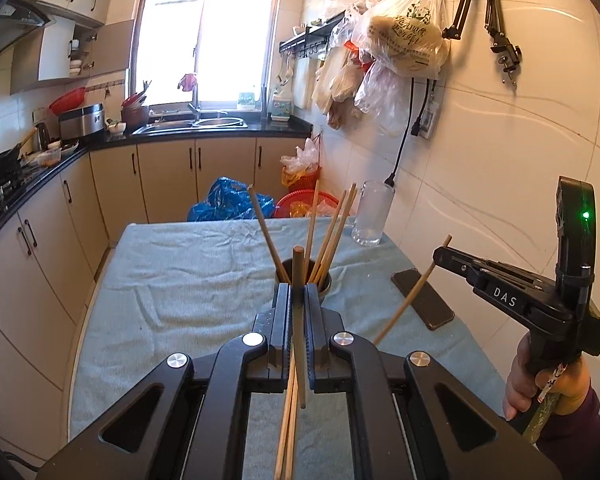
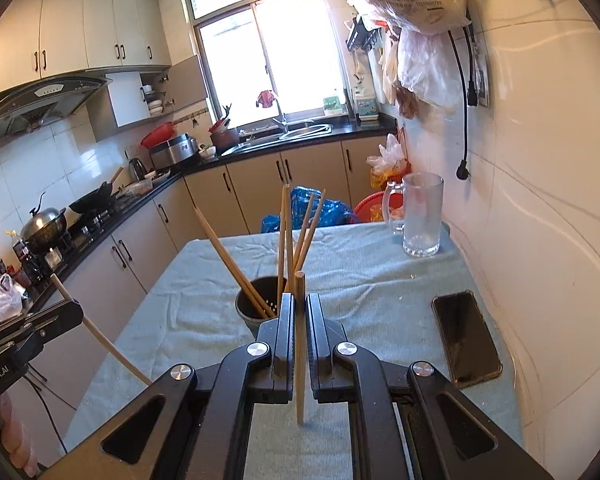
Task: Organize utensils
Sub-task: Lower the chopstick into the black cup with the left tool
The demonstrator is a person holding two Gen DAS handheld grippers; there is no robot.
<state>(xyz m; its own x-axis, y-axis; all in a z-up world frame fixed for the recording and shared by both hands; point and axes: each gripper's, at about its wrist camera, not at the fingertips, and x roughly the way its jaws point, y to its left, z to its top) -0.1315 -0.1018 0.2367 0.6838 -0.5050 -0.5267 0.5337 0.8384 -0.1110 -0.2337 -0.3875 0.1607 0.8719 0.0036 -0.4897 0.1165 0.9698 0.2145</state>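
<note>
1. The left gripper point(image 1: 298, 292), a black two-finger tool seen from its own camera, has its jaws pressed together on a slim, light wooden chopstick point(image 1: 299, 320) that stands nearly upright between the ribbed pads, its blunt top poking above the fingertips.
2. Below those jaws more pale wooden sticks point(image 1: 287, 432) cross the held one; whether they are clamped too is not clear.
3. The right gripper point(image 2: 299, 300), the same black design, is likewise clamped on a single light wooden chopstick point(image 2: 299, 344), upright, its lower tip hanging just above the cloth.
4. In the left wrist view the right gripper point(image 1: 440, 255) appears from the side, gripped by a hand point(image 1: 540, 384) in a dark sleeve, its chopstick point(image 1: 412, 294) slanting down to the left.
5. In the right wrist view the left gripper point(image 2: 74, 308) enters at the left edge with its chopstick point(image 2: 100, 336) tilted across it.
6. A dark round utensil cup point(image 2: 256, 304) stands on the table covered with a pale blue-green towel point(image 2: 360, 276), just beyond both sets of fingertips; several wooden chopsticks point(image 2: 300, 232) lean out of it in a fan.
7. A black smartphone point(image 2: 466, 336) lies flat on the towel to the right of the cup, apart from it.
8. A clear frosted glass mug point(image 2: 420, 216) with a handle stands upright at the far right corner of the table, near the tiled wall.
</note>
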